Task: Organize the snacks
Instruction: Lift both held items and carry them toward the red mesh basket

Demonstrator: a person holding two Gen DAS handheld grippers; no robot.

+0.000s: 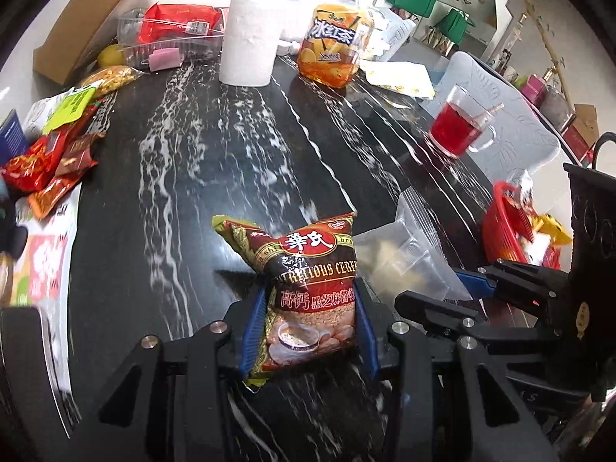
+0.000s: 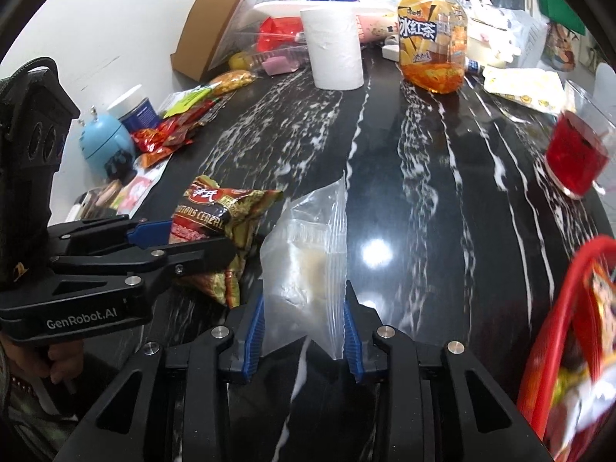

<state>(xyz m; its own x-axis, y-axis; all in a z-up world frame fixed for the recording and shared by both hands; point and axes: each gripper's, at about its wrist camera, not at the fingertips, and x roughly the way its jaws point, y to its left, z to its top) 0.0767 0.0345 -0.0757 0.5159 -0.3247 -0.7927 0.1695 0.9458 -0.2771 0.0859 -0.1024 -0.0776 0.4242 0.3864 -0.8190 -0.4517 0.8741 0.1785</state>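
Right up front, the left gripper [image 1: 308, 331] has its blue ribbed pads pinched tight on the lower half of a dark red and gold foil cereal sachet [image 1: 304, 288], which stands up off the black marble-patterned table [image 1: 200, 161] with its top corners flaring out! Just beside it, the right gripper [image 2: 304, 331] is clamped on the bottom edge of a clear zip-top plastic bag [image 2: 308, 254] with something pale and crumbly inside, and the bag stands upright too, its sealed strip pointing away from the camera. The two loads sit close together, the sachet on the left and the bag on the right, not quite touching. Off to the right edge, a red plastic basket [image 2: 554, 327] already has bright snack packets in it. Further out on the right, a glass mug of red drink [image 1: 458, 127] sits near the table's rim. On the left side, a heap of red and orange snack packets [image 1: 50, 165] sprawls along the edge. At the back, a white paper roll [image 1: 250, 42] stands upright next to a large bottle of amber iced tea [image 1: 338, 38], with a clear plastic tray [image 1: 169, 38] and a brown cardboard box [image 2: 215, 19] behind them.
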